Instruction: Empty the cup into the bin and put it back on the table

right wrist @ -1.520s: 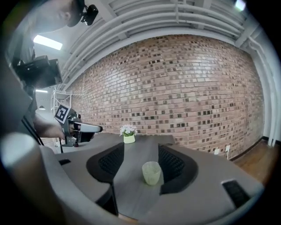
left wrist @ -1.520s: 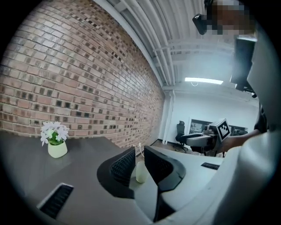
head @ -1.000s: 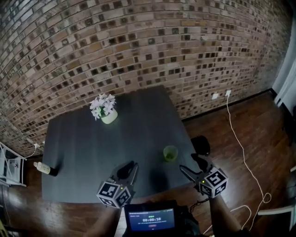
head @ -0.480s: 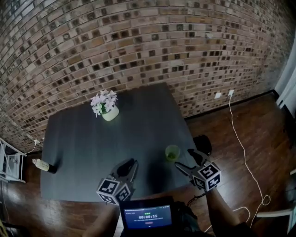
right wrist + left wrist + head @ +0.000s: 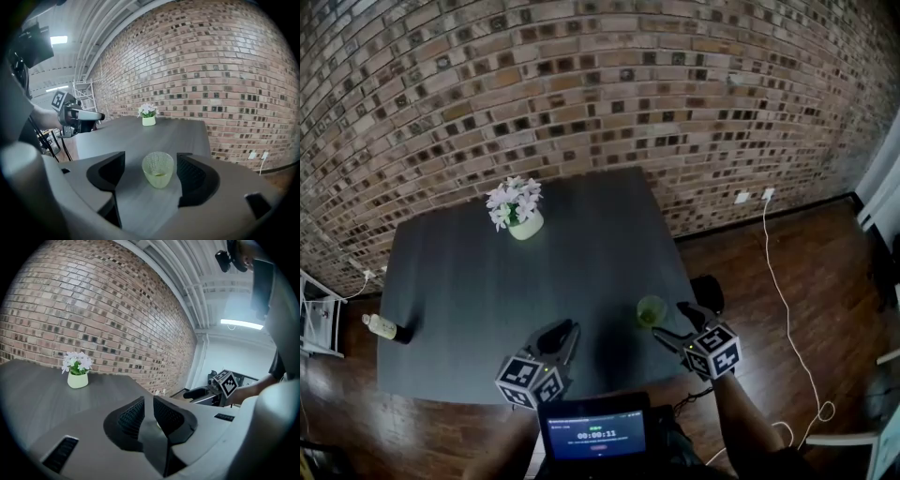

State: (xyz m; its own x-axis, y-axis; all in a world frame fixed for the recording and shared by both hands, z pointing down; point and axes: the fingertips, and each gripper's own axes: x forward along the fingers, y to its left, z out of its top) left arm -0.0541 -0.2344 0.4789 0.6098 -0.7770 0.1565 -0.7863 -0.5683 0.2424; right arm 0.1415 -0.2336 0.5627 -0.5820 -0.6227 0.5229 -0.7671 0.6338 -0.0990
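The translucent green cup (image 5: 650, 310) stands upright near the dark worktop (image 5: 487, 300) edge, between the spread fingers (image 5: 197, 180) of the right gripper (image 5: 672, 323), which have just been opening and don't touch it, while the left gripper (image 5: 558, 330) hovers empty, its fingers (image 5: 166, 416) almost pressed together.

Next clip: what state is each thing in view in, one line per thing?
cup: upright on the table, something small in its bottom, not gripped.
right gripper: open, jaws have just been opening, one on each side of the cup, not touching it.
left gripper: shut, empty.
flower pot: upright on the table.
screen: lit, showing a timer.
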